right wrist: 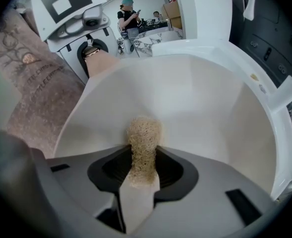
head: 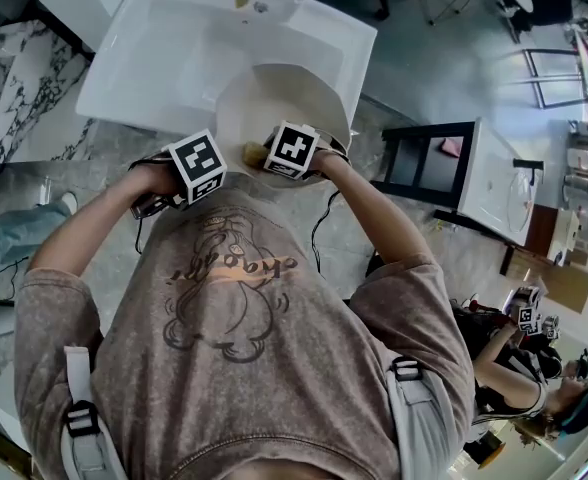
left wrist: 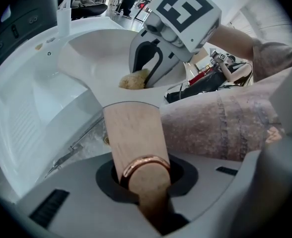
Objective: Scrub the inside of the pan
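head view: a person stands at a white sink [head: 164,58], and a brown shirt [head: 234,298] fills the lower frame. a cream pan [head: 284,98] sits tilted over the sink's near edge, its bowl mostly above the basin. the left gripper [head: 186,175] and the right gripper [head: 292,156] are near each other at the pan's near rim, marker cubes facing up. a tan scrubber [head: 255,154] shows between them, just inside the rim.

left gripper view: the jaws are clamped tight on the pan's wooden handle [left wrist: 133,133], with a copper ring [left wrist: 145,163] round the handle right at the jaws. the handle runs forward to the bowl. beyond it the right gripper reaches down into the bowl, scrubber at its tips.

right gripper view: the jaws are pinched narrow on the scrubber, which sticks out forward and appears to press the pan's inner wall low on the near side. the pan's inside is pale and smooth. the left gripper sits upper left, on the handle. another person [right wrist: 128,16] stands well behind.
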`<state>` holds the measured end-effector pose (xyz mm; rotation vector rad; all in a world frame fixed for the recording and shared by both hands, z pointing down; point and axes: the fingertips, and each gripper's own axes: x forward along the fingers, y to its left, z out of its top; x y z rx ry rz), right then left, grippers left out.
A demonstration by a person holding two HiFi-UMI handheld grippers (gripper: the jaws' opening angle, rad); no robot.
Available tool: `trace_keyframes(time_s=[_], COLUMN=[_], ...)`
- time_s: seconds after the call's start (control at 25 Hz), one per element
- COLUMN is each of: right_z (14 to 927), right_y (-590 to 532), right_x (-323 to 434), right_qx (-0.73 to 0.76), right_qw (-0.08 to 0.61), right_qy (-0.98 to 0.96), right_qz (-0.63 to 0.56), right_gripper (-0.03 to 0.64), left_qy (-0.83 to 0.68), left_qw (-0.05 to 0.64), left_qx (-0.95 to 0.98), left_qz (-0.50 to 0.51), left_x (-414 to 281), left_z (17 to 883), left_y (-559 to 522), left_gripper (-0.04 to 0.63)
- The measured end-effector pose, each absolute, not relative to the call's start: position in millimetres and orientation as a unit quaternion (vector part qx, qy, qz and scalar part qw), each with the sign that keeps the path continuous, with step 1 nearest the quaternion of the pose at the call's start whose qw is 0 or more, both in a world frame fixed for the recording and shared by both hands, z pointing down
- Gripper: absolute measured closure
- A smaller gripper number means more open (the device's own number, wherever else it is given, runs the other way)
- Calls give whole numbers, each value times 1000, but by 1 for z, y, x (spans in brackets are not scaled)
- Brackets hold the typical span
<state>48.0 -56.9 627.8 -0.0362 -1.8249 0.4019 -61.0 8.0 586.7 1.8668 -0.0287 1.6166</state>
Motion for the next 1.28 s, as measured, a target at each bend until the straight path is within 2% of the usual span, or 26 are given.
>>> trace_keyframes(time_s=[0.48,1.08,1.28], right_z=[638,654,661], right_y=[-110,-176,-184], right_x=[19,76,98], right_qx=[66,195,206], right_qw=[577,615,602], right_qy=[-803,-748,-752], right_qz=[135,155,175], right_gripper=[463,465,465], left_qy=[-9,-7,-6], left_qw=[340,350,352], left_qx=[717,716,716], left_qz=[609,604,603], left_x=[-59,-58,-57], left_z=[583,579,578], left_y=[9,8,7], left_gripper=[506,503,503])
